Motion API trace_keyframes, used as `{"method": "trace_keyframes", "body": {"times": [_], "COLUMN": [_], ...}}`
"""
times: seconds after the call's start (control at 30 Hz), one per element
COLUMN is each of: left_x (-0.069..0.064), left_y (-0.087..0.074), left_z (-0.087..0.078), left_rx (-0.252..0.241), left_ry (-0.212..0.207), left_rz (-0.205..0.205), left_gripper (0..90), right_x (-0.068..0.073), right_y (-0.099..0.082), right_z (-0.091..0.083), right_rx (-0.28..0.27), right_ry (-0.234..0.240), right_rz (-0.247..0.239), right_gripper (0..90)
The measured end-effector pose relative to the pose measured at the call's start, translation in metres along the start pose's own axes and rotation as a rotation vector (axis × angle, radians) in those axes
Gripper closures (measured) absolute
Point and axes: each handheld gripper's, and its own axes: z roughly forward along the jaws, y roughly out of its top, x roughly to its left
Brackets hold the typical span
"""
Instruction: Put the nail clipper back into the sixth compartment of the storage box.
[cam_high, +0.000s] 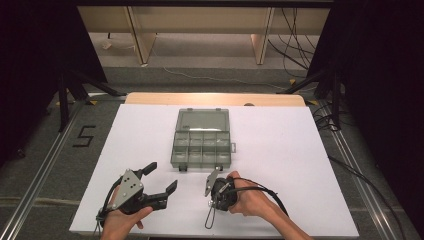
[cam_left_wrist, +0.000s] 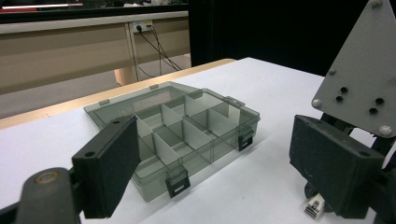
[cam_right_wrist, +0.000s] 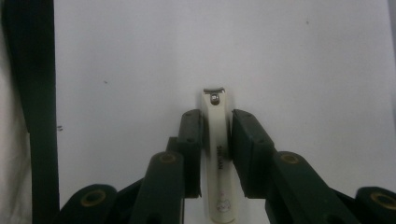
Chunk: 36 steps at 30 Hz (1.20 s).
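A: Start at the right hand-held gripper (cam_right_wrist: 217, 140). What has it got?

B: A white nail clipper (cam_right_wrist: 218, 154) lies flat on the bench (cam_right_wrist: 303, 60) between its jaws. Its long axis runs straight along them, with the metal cutting end toward twelve o'clock, just past the tips. The pads sit against both long sides, so I read it as clenched on the clipper.

A: Where does it have to go?

B: From above, the right hand-held gripper (cam_high: 216, 186) sits near the front edge, and the open compartment box (cam_high: 201, 145) lies at about eleven o'clock from it, close by, lid folded back toward the far side. My guess is a lift and a short carry up-left.

A: And the other hand?

B: The left hand-held gripper (cam_high: 159, 177) is released, jaws wide, holding nothing, with the box (cam_left_wrist: 187, 135) at roughly one o'clock. The right is the nearer one.
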Motion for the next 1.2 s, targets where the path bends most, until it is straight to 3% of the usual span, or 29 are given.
{"method": "trace_keyframes", "body": {"times": [0.53, 0.7, 0.77, 1.0, 1.2], "left_x": [0.000, 0.000, 0.000, 0.000, 0.000], "left_y": [0.000, 0.000, 0.000, 0.000, 0.000], "left_z": [0.000, 0.000, -0.001, 0.000, 0.000], "left_rx": [-0.002, -0.003, -0.001, -0.001, -0.002], "left_ry": [0.001, 0.001, 0.002, 0.003, 0.003], "left_rz": [-0.004, -0.004, -0.005, -0.005, -0.005], "left_gripper": [15.8, 15.8, 15.8, 15.8, 15.8], "right_x": [0.002, 0.000, -0.003, -0.010, -0.014], "right_y": [0.005, 0.005, 0.004, 0.002, 0.002], "right_z": [-0.002, -0.010, -0.016, -0.027, -0.038], "right_rx": [0.016, -0.023, -0.065, -0.169, -0.243], "right_ry": [-0.010, -0.017, 0.003, 0.002, -0.036], "right_rz": [0.000, 0.010, 0.018, 0.052, 0.061], "right_gripper": [77.1, 77.1, 77.1, 77.1, 77.1]}}
